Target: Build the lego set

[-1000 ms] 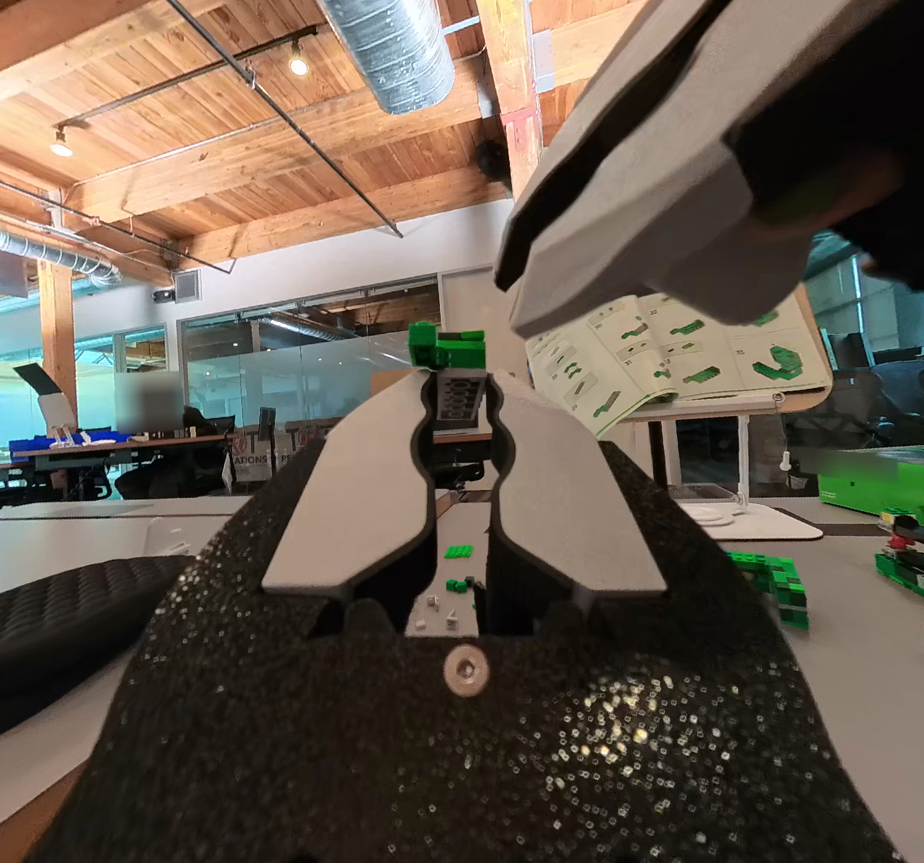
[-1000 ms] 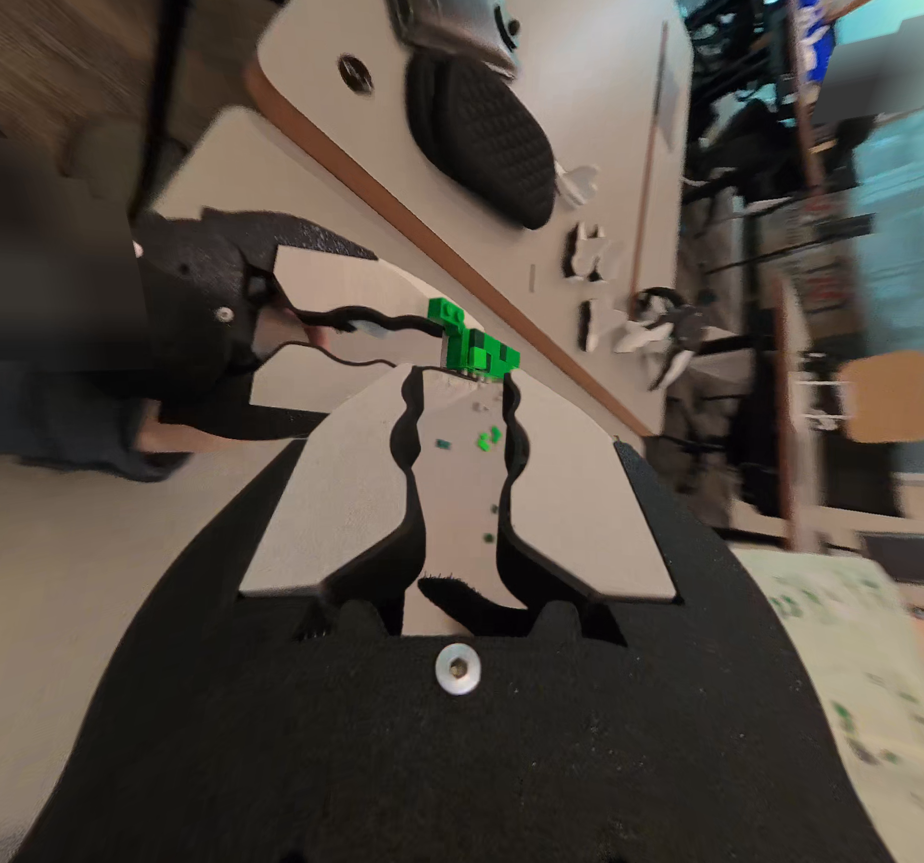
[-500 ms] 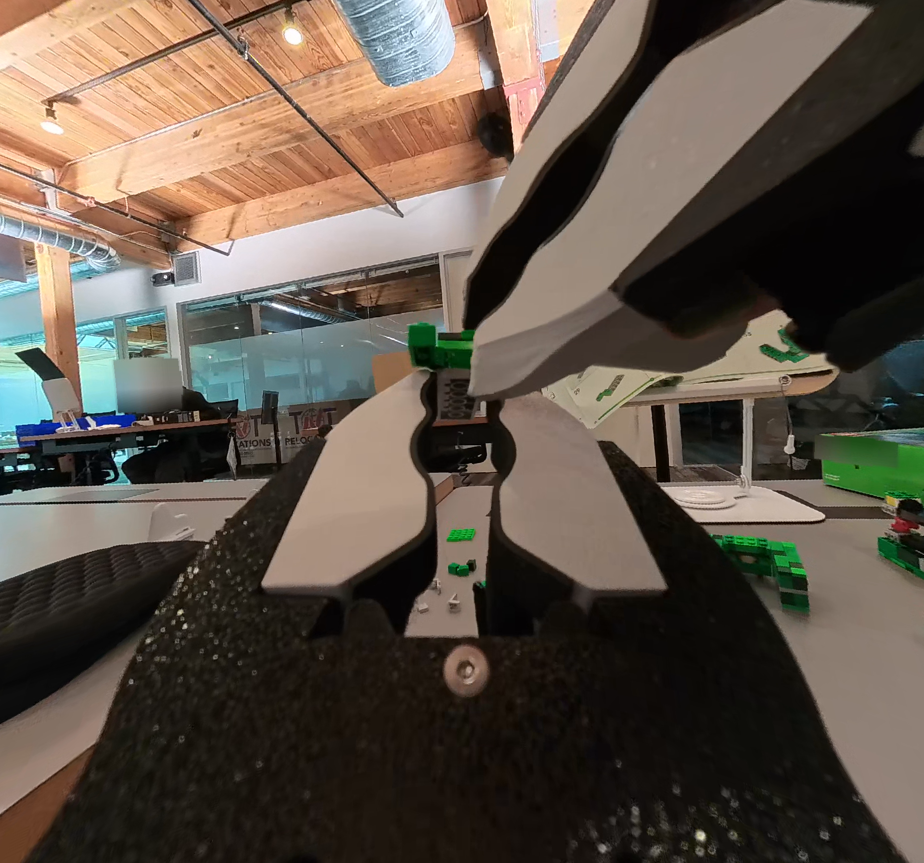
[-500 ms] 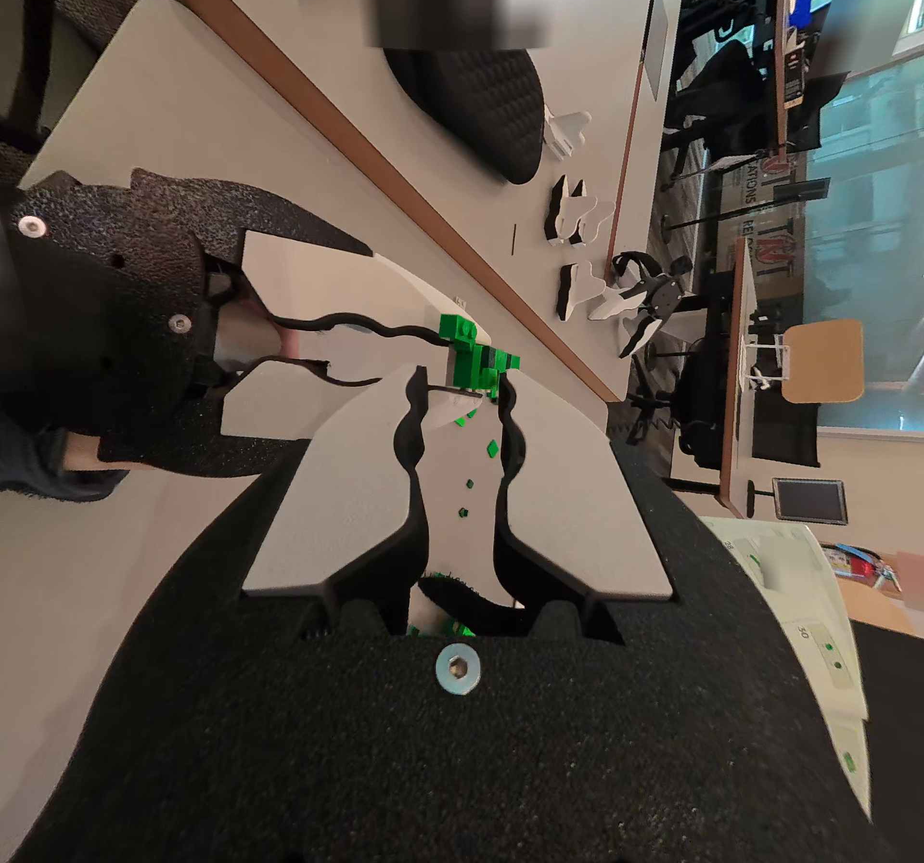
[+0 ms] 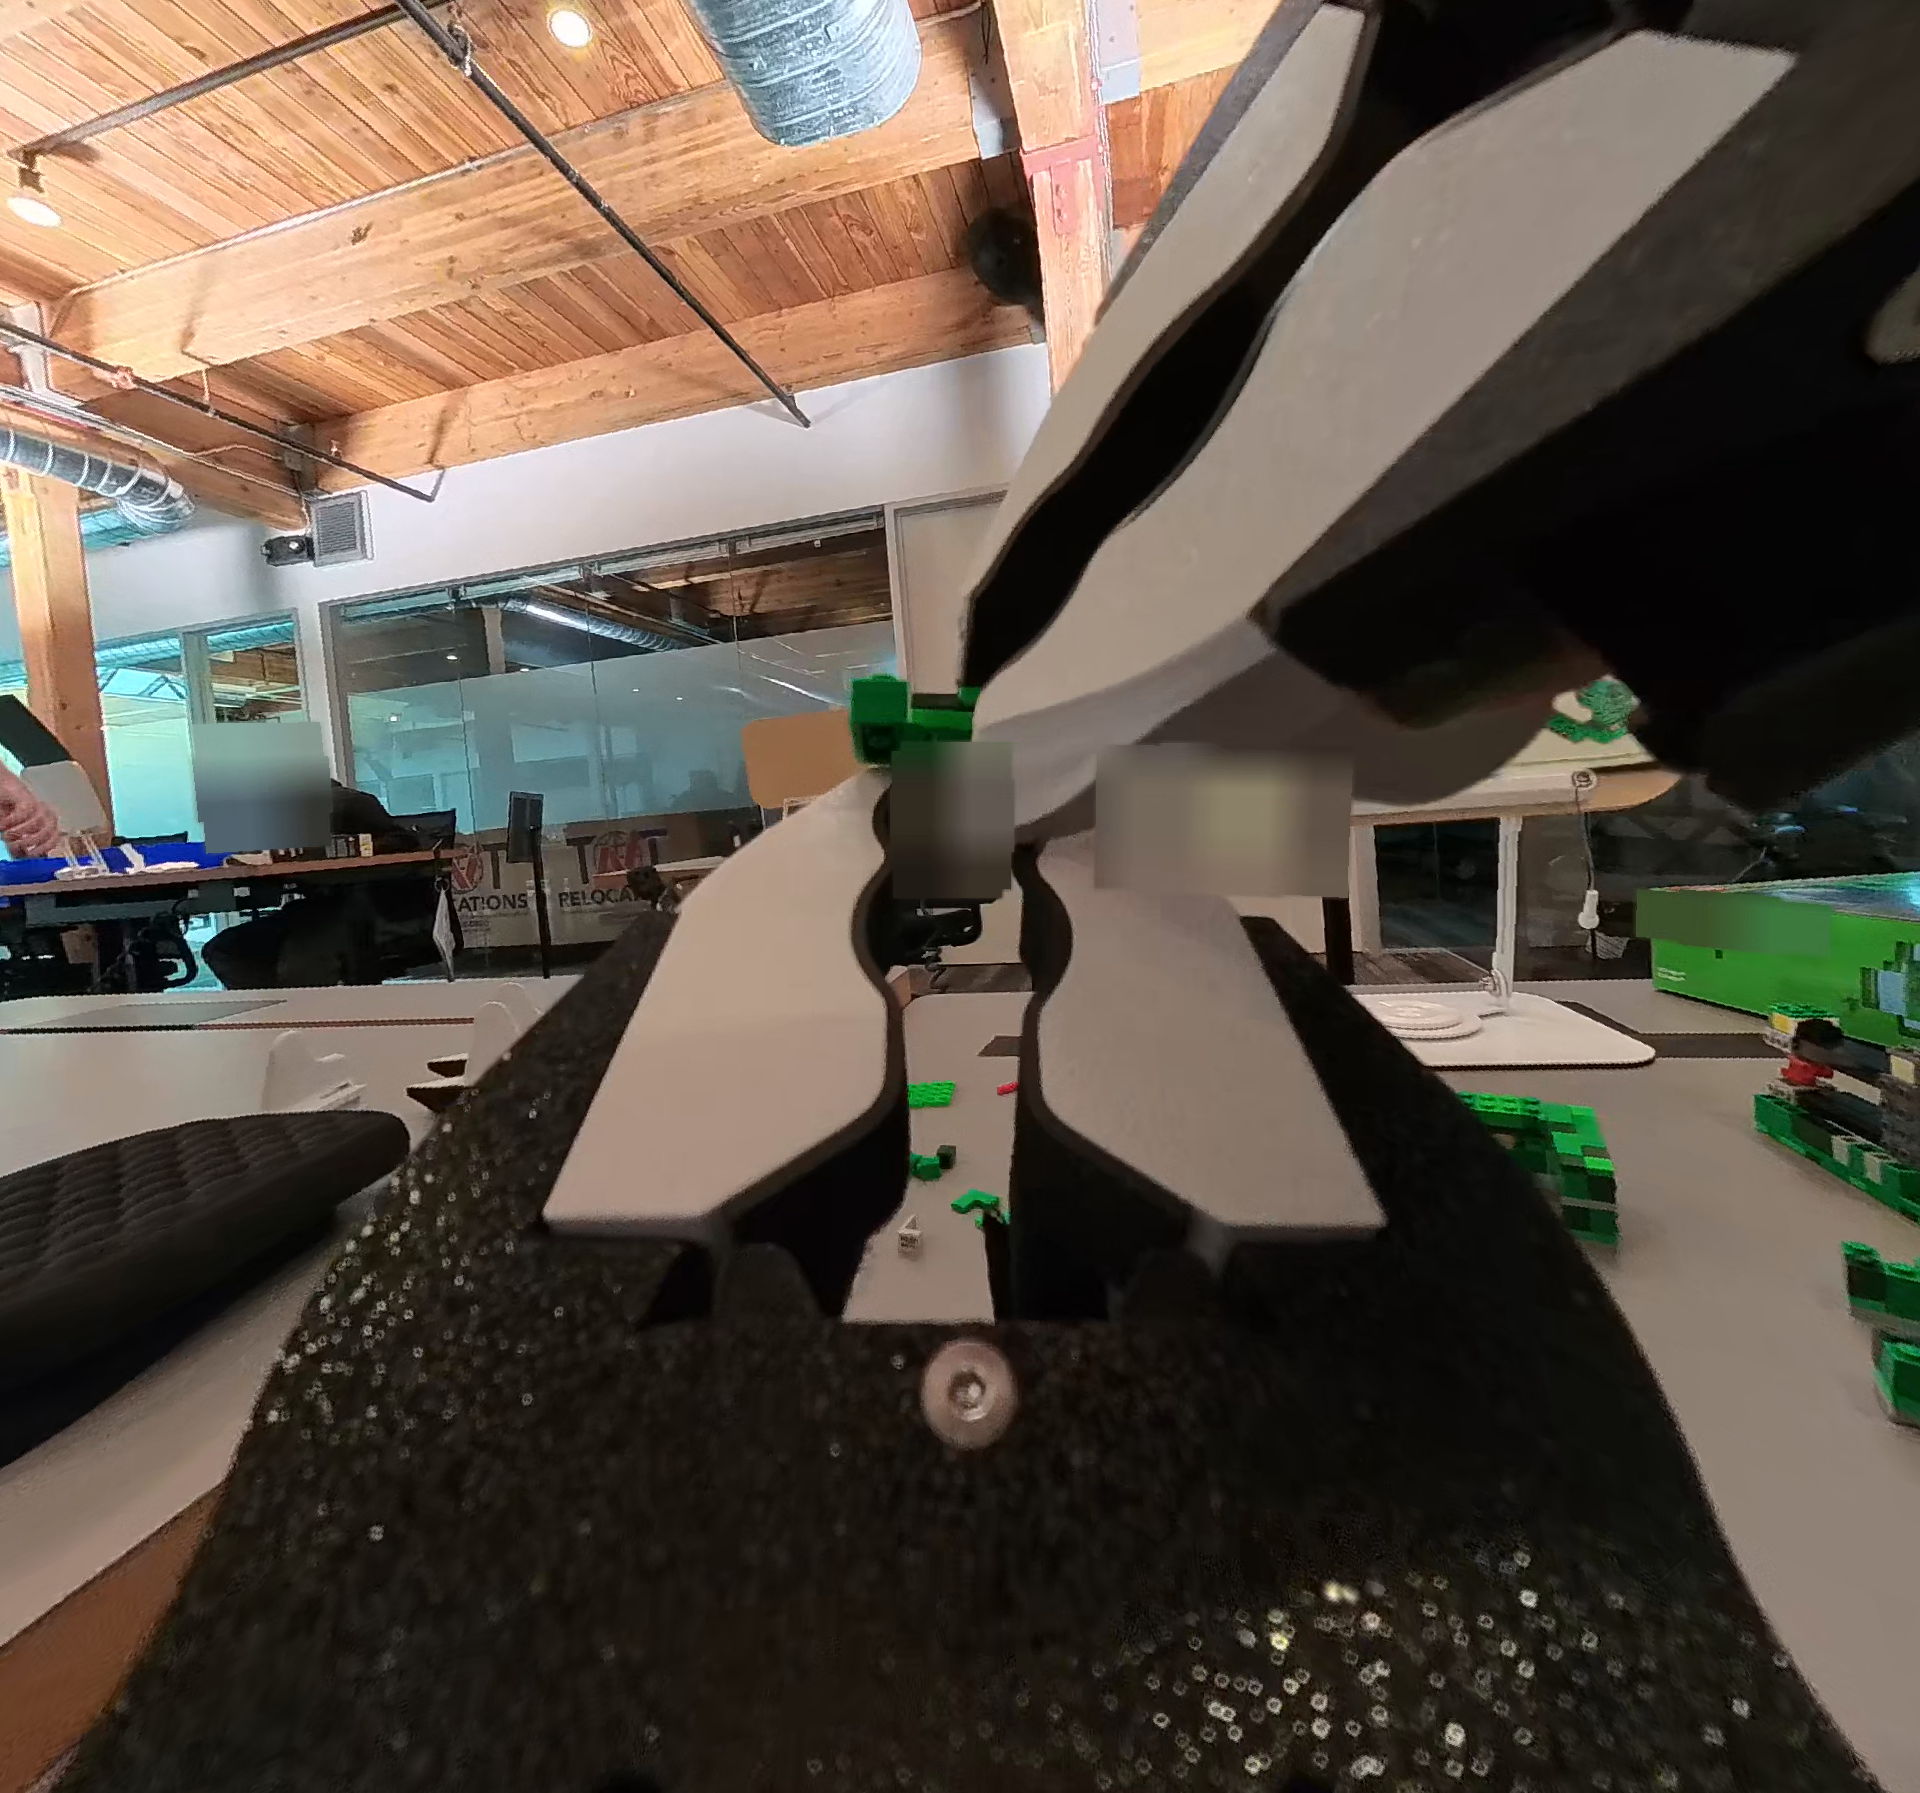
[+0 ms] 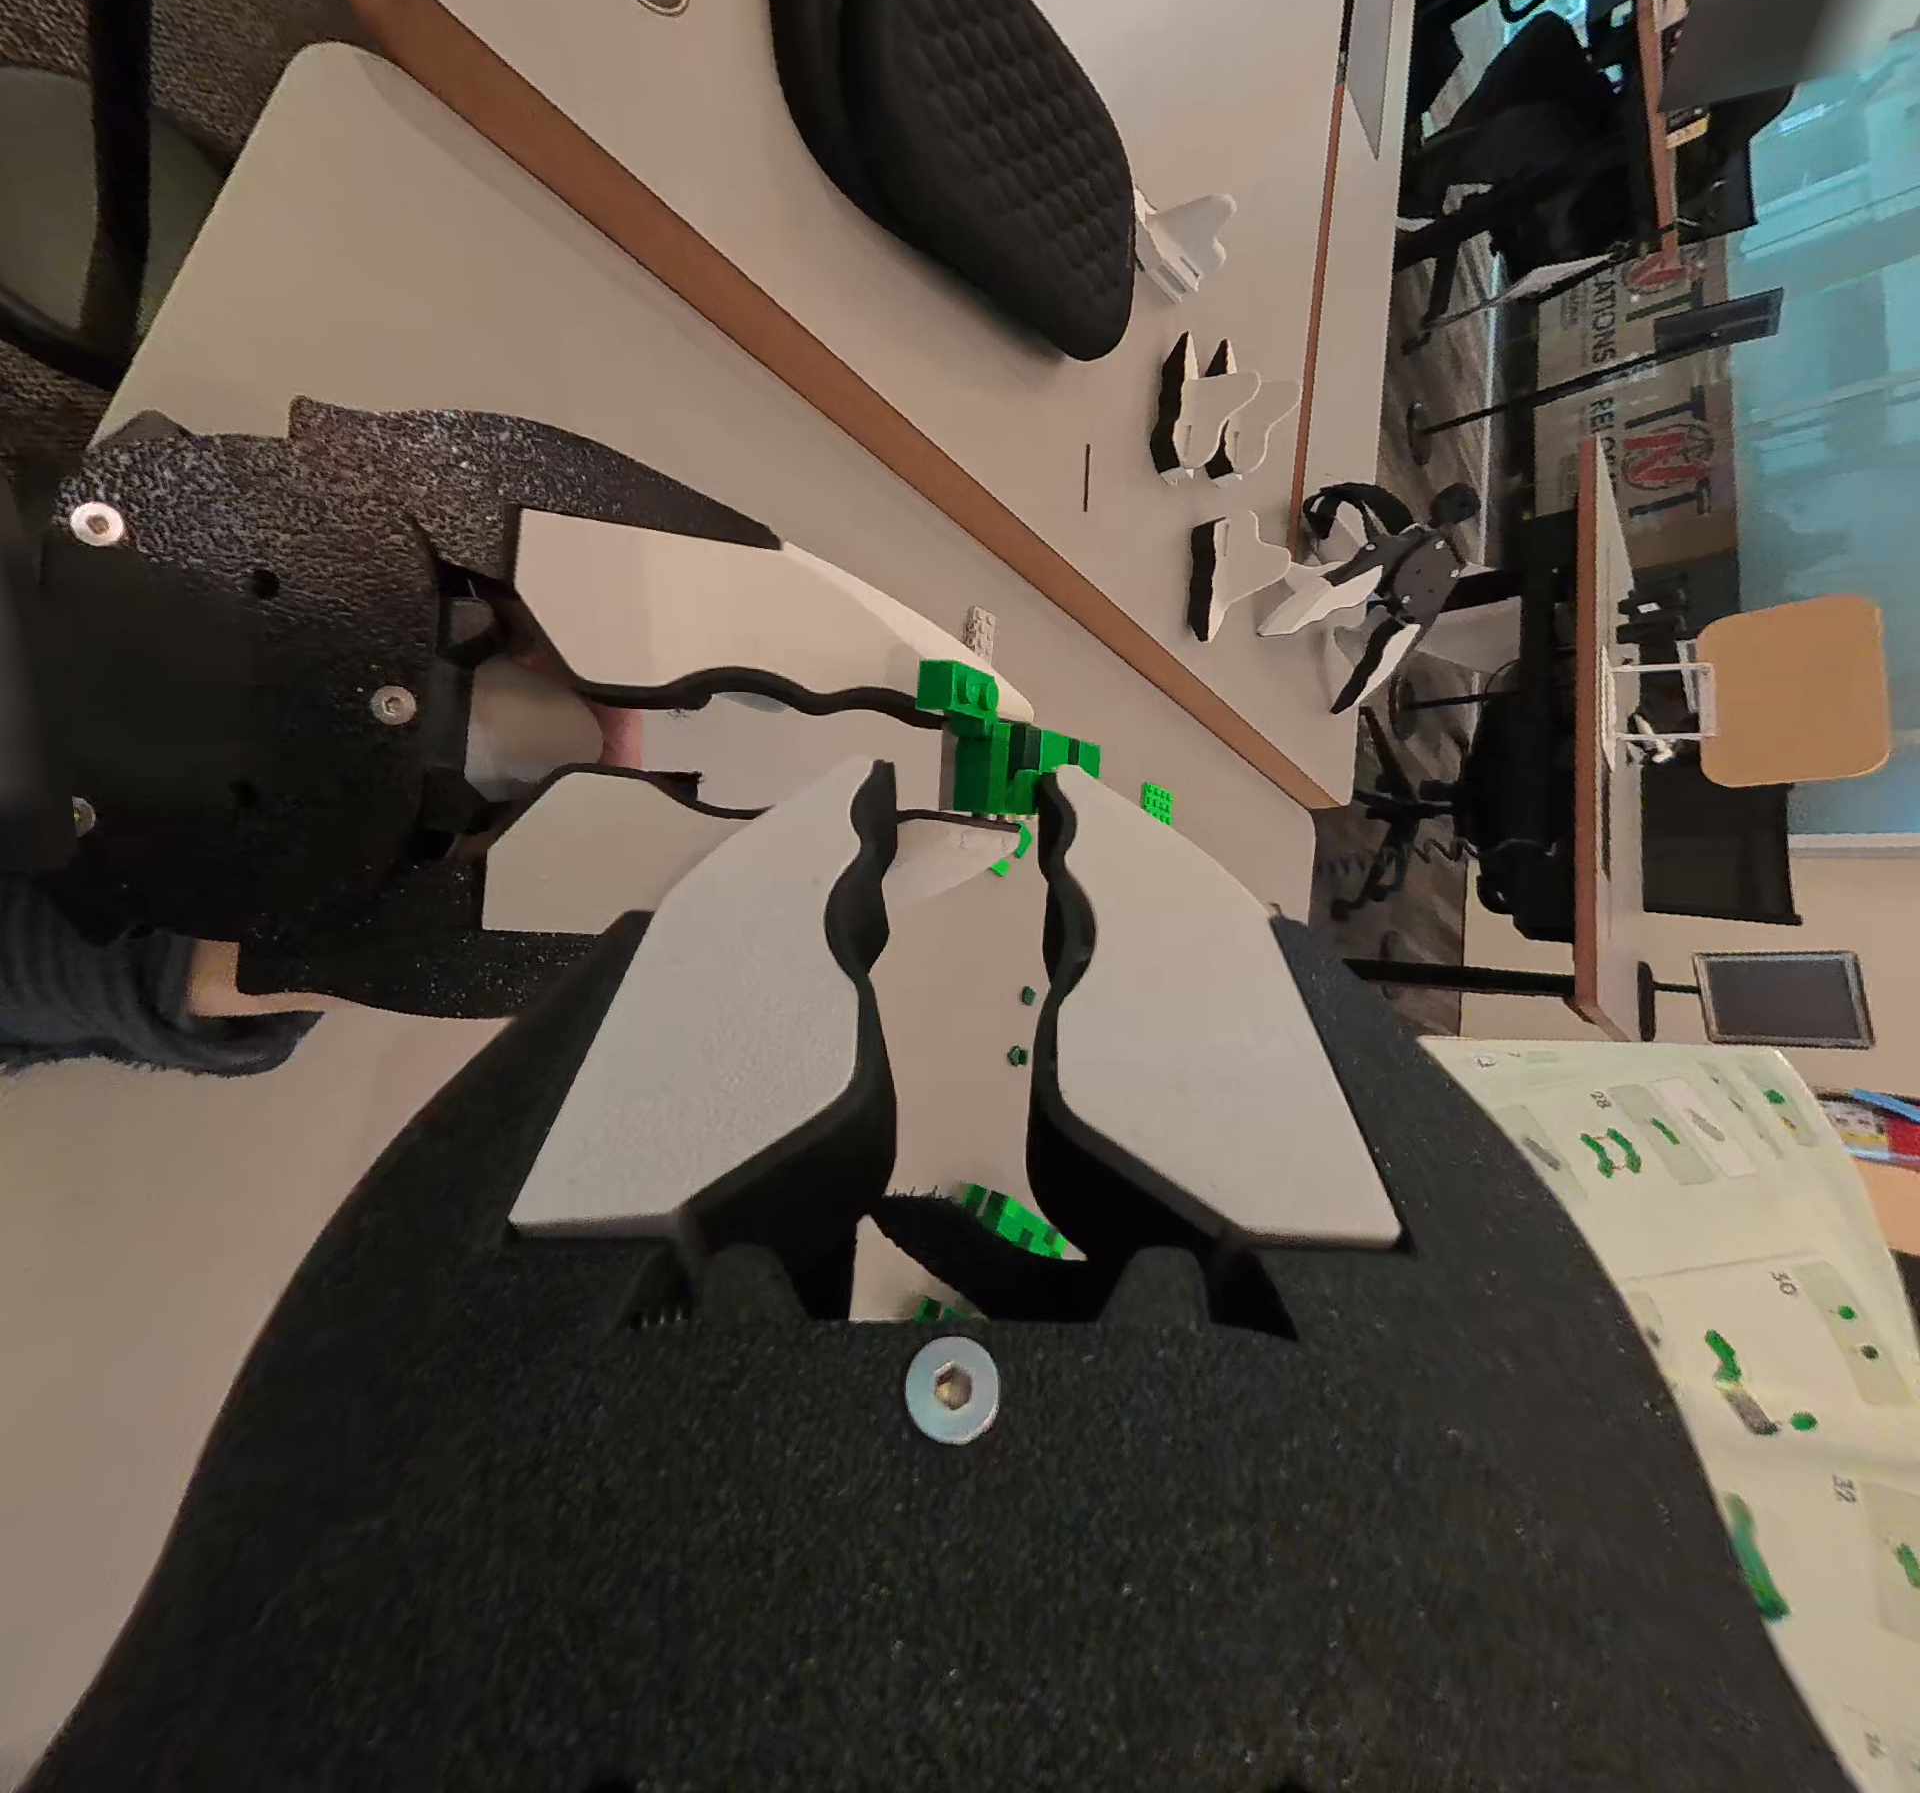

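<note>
My left gripper (image 5: 951, 808) is shut on a small green lego assembly (image 5: 904, 720) with a grey base and holds it up above the table. In the right wrist view the left gripper (image 6: 992, 793) reaches in from the left with the assembly (image 6: 997, 751) at its tips. My right gripper (image 6: 966, 777) has its two tips on either side of the assembly's free end, with a narrow gap between the jaws. In the left wrist view the right gripper (image 5: 971, 694) comes down from the upper right and touches the green part.
Loose green pieces (image 5: 930, 1094) lie on the grey table (image 5: 1714, 1328). Partly built green models (image 5: 1548, 1151) (image 5: 1849, 1130) and a green box (image 5: 1787, 943) stand at the right. A black mesh pad (image 5: 177, 1224) lies at the left. An open instruction booklet (image 6: 1714, 1276) is at the right.
My right gripper has come down and to the left onto the assembly that my left gripper holds. The left gripper has stayed almost still.
</note>
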`<state>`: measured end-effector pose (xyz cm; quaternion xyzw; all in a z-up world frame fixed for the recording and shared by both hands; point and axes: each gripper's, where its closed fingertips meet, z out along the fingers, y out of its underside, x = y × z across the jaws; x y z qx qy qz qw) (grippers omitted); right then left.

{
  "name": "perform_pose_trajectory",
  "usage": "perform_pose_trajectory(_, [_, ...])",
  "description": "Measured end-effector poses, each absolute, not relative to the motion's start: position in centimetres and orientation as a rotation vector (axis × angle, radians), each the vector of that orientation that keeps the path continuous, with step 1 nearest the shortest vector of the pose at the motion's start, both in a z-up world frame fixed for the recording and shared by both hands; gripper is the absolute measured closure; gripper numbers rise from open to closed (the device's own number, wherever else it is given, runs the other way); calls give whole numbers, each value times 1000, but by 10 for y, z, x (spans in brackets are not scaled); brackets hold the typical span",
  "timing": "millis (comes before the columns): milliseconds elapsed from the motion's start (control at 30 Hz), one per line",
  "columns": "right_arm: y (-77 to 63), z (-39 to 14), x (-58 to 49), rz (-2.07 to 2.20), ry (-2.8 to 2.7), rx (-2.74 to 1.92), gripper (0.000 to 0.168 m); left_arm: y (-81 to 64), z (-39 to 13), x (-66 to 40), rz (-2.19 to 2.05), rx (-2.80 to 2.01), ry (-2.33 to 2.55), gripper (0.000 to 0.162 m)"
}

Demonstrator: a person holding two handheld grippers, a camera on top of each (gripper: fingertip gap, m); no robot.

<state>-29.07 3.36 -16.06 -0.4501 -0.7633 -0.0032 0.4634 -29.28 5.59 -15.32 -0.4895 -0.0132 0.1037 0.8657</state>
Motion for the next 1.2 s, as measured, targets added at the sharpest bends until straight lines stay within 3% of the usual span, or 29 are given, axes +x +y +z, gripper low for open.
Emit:
perform_pose_trajectory(33, [33,-161,-291,3,-1866,-1115,141,56,-153,-293,216,-1026,-29,145])
perform_pose_trajectory(267, [30,-165,-291,43,-1790,-1168,133,56,-155,-292,227,-1036,-37,145])
perform_pose_trajectory(1200, [33,-156,-290,113,-1738,-1085,142,58,-154,-290,152,-1023,-25,144])
